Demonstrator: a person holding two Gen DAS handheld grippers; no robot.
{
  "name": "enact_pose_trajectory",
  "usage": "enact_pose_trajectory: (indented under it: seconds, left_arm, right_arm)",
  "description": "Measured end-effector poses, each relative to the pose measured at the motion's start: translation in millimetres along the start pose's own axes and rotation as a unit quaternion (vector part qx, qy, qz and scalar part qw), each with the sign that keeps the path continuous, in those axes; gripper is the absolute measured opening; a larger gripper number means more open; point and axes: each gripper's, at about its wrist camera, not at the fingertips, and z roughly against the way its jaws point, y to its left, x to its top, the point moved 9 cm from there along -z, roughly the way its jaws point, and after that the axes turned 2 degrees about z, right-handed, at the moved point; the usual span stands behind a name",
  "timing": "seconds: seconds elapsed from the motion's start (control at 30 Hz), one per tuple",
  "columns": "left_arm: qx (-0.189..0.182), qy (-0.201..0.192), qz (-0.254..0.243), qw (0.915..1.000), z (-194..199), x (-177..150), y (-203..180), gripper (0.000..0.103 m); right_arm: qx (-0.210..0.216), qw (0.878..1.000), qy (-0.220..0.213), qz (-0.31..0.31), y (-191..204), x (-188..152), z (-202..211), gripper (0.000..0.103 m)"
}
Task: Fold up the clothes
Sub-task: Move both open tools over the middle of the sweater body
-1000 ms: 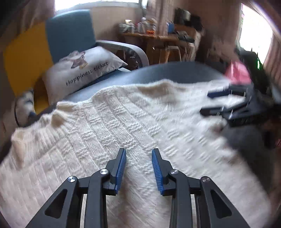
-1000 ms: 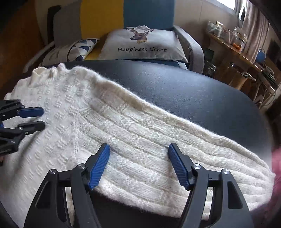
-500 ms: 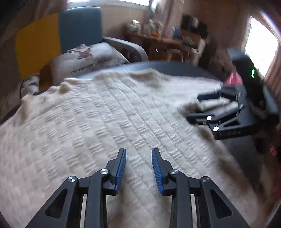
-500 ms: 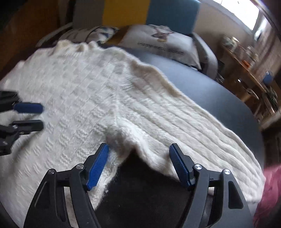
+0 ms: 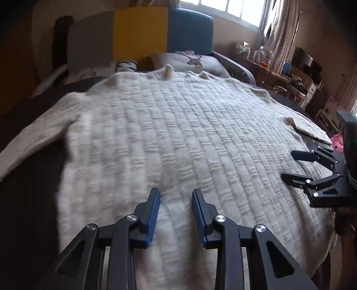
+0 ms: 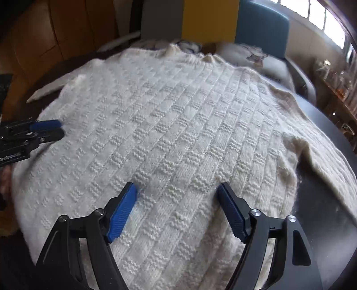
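Lying flat on the dark table (image 6: 330, 214), the cream sweater (image 5: 178, 138) fills both views; left gripper (image 5: 176, 196) and right gripper (image 6: 177, 189) hover at 6 o'clock, jaws apart, empty.

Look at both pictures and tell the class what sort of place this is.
Most likely a lived-in room at home, a sitting room perhaps. An armchair with a printed cushion stands behind the dark table, where a white knitted sweater lies spread, and curtains hang by a window.

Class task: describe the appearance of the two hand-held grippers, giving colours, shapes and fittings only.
Both the left hand-held gripper and the right hand-held gripper have matte black angular linkage arms with triangular cut-outs, silver round pivot screws and ribbed blue pads lining the fingers' inner faces. No cables or sleeves show.
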Motion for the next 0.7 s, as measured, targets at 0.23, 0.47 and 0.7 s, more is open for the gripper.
enact_pose_trajectory:
  seconds: [0.23,0.47,0.7]
  left_arm:
    - [-0.019,-0.046,0.113,0.9923,54.7,-11.8,66.6,0.03]
    - [-0.01,-0.047,0.192,0.9802,69.3,-34.3,130.9,0.03]
    - [-0.019,-0.069,0.108,0.9915,69.1,-10.8,82.3,0.03]
  right_arm:
    - [-0.025,0.999,-0.006,-0.032,1.9,0.2,13.2,0.079]
    - [-0.012,0.999,-0.023,-0.047,22.3,-4.6,3.4,0.098]
    - [-0.013,0.998,-0.027,-0.048,26.5,-2.2,-2.7,0.102]
